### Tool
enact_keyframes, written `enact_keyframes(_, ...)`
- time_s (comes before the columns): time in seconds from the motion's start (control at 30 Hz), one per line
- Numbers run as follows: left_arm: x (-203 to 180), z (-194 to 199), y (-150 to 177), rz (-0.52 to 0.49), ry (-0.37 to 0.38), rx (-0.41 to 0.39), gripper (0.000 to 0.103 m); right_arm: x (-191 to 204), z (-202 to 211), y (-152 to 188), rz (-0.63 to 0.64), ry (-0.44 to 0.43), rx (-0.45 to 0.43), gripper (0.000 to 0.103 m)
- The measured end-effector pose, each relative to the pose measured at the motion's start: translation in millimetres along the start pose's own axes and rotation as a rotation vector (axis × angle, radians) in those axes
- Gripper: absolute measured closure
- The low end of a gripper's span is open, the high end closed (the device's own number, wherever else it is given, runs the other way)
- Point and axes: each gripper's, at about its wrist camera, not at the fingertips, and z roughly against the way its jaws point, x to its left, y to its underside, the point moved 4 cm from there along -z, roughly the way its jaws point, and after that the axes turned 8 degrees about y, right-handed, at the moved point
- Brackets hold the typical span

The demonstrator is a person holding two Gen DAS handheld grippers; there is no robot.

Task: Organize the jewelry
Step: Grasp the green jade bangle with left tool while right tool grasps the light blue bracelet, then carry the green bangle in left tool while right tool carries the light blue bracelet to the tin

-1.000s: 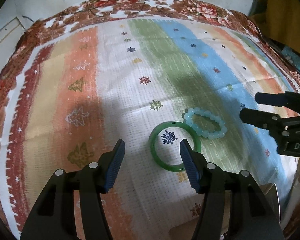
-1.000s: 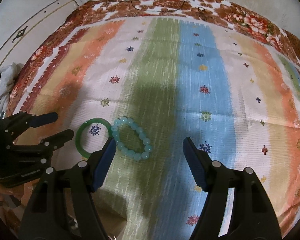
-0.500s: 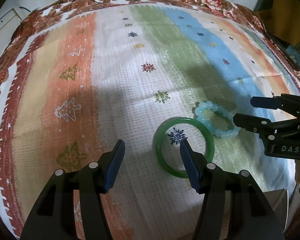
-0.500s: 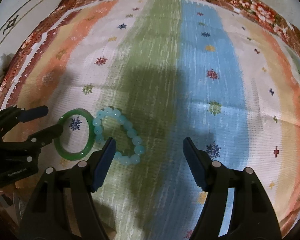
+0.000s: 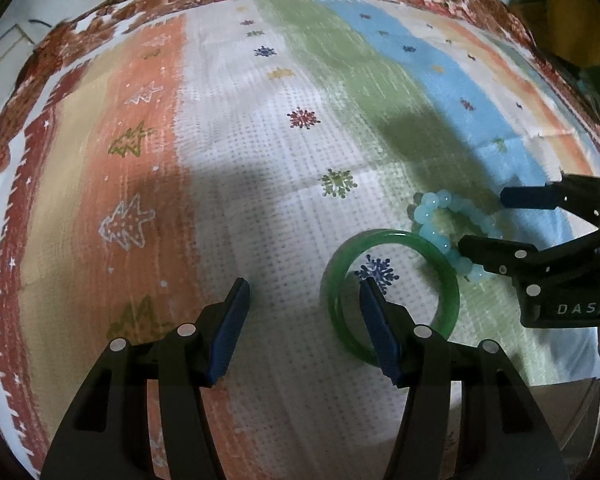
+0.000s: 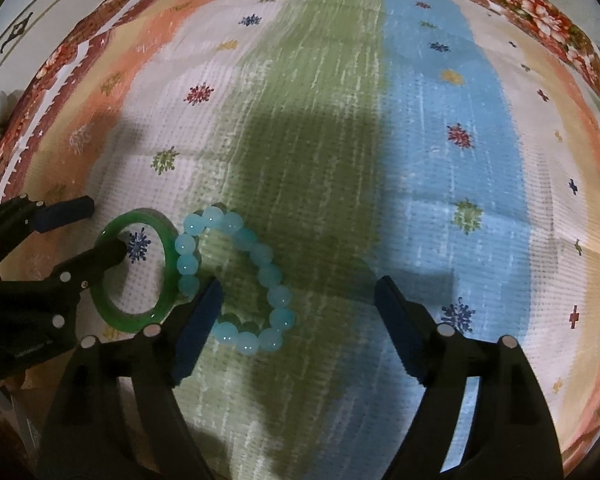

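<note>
The left gripper (image 5: 304,294) has its blue-padded fingers spread wide and holding nothing; its right finger reaches over the near rim into the hole of the green bangle (image 5: 390,294), while the left finger sits outside over bare cloth. The right gripper (image 6: 298,300) is likewise spread wide and empty, its left finger tip over the near side of the pale blue bead bracelet (image 6: 236,280), its right finger well apart at 3 o'clock. Both tools point down at the striped tablecloth (image 5: 228,184) from its near edge. The bangle lies flat, and the bracelet touches it on its 1 o'clock side in the left wrist view. That view shows the right gripper (image 5: 482,222) entering at 3 o'clock, fingers straddling the bracelet's right part. The right wrist view shows the left gripper (image 6: 104,228) at 9 o'clock with one finger crossing the bangle (image 6: 140,280), plus white floor past the cloth at 10 o'clock.
</note>
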Motion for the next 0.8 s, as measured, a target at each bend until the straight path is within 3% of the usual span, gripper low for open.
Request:
enact_keyframes(0.07, 1, 0, -1, 0.007, 0.001, 0.004, 0.048, 1, -2, -1, 0.001, 0.007, 0.014, 0.022)
enact_keyframes(0.2, 6, 1, 0, 0.019, -0.025, 0.018, 0.066, 3, -3, -2, 0.004, 0.01, 0.029, 0.022)
enact_keyframes(0.3, 10, 2, 0, 0.027, -0.036, 0.028, 0.077, 1, -2, -1, 0.003, 0.019, 0.031, 0.028)
enact_keyframes(0.33, 11, 3, 1, 0.026, -0.041, 0.029, 0.08, 0, -1, -1, -0.005, 0.02, 0.032, 0.036)
enact_keyframes(0.4, 12, 3, 2, 0.016, -0.054, 0.032, 0.096, -4, 1, -1, -0.023, 0.006, 0.032, 0.057)
enact_keyframes(0.47, 13, 4, 3, 0.017, -0.048, 0.03, 0.096, -6, 3, -1, -0.042, -0.031, 0.044, 0.081)
enact_keyframes(0.5, 14, 5, 3, 0.023, -0.044, 0.029, 0.096, -7, 4, 0, -0.045, -0.047, 0.051, 0.085)
enact_keyframes(0.8, 12, 16, 5, 0.046, -0.022, 0.007, 0.096, -7, 16, 0, -0.038, -0.075, 0.032, 0.09)
